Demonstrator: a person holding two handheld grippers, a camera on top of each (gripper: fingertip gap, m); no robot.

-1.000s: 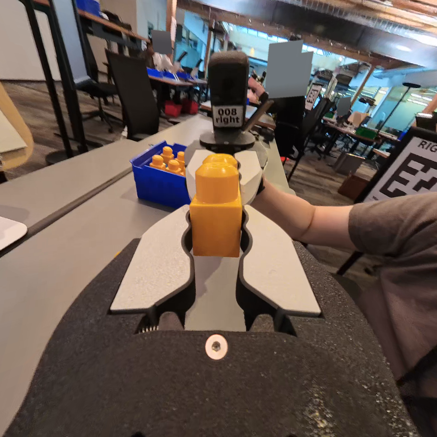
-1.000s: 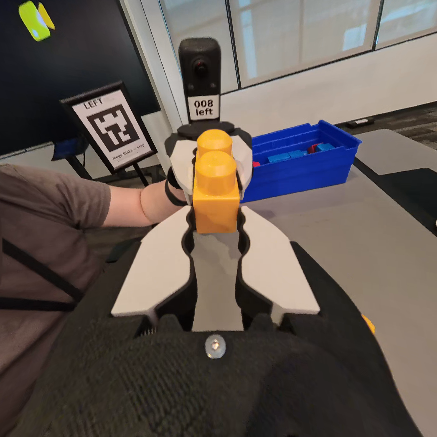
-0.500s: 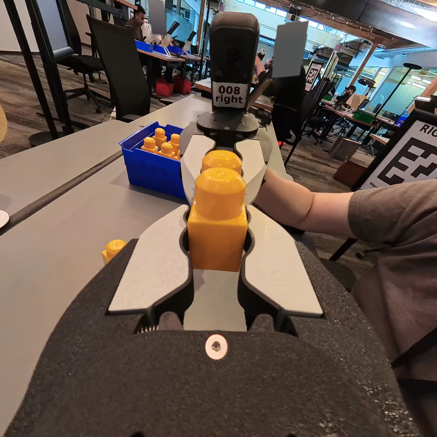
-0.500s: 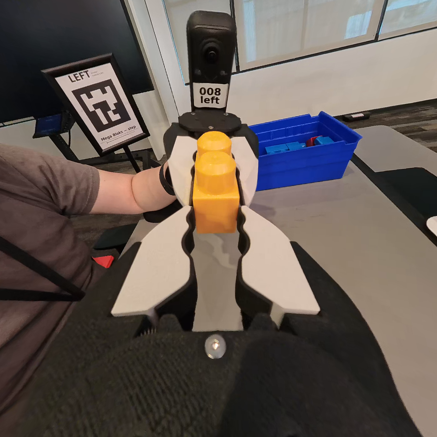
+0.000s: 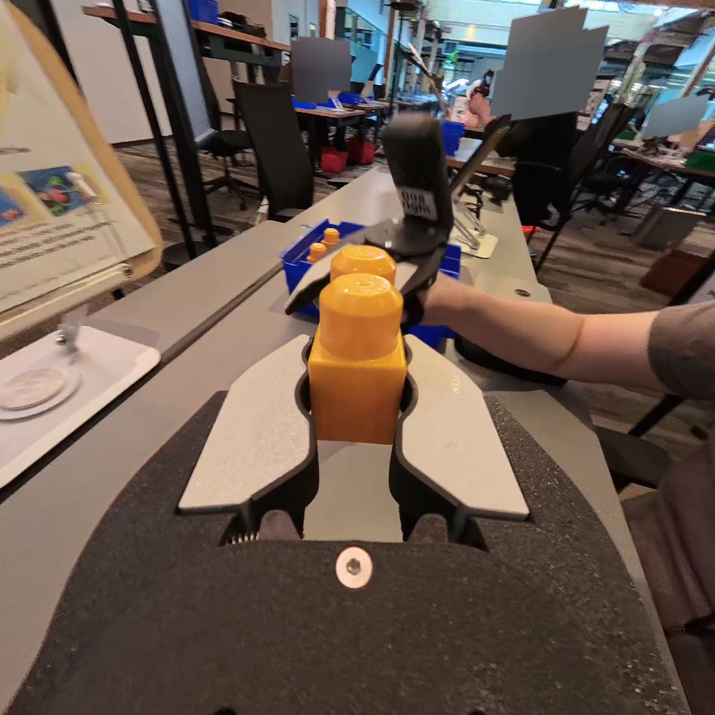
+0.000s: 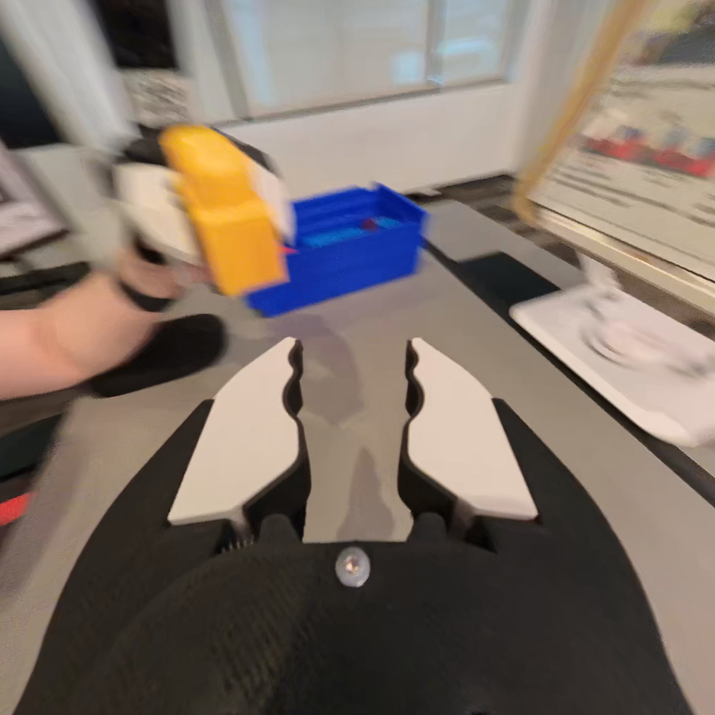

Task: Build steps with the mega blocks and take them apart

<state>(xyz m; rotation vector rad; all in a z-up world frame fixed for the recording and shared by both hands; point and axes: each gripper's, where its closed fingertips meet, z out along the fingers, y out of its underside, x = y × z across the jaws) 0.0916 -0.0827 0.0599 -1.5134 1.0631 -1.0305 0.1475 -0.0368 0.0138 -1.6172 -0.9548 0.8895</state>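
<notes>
Glossy orange plastic, a two-stud mega block (image 5: 358, 371) sits clamped between our left gripper (image 5: 356, 381)'s pale, wavy-edged fingers above the grey table (image 5: 127, 418). Our right gripper (image 6: 353, 361) stands apart and empty in its own blurred view. Two blue bins (image 6: 348, 247) hold blocks we can barely make out.

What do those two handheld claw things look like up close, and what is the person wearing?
Each gripper, left and right, has a rough black body, two flat pale-grey fingers with wavy black inner pads, and a silver screw. A black camera with a white label tops the right one. The person wears a dark grey short sleeve.
</notes>
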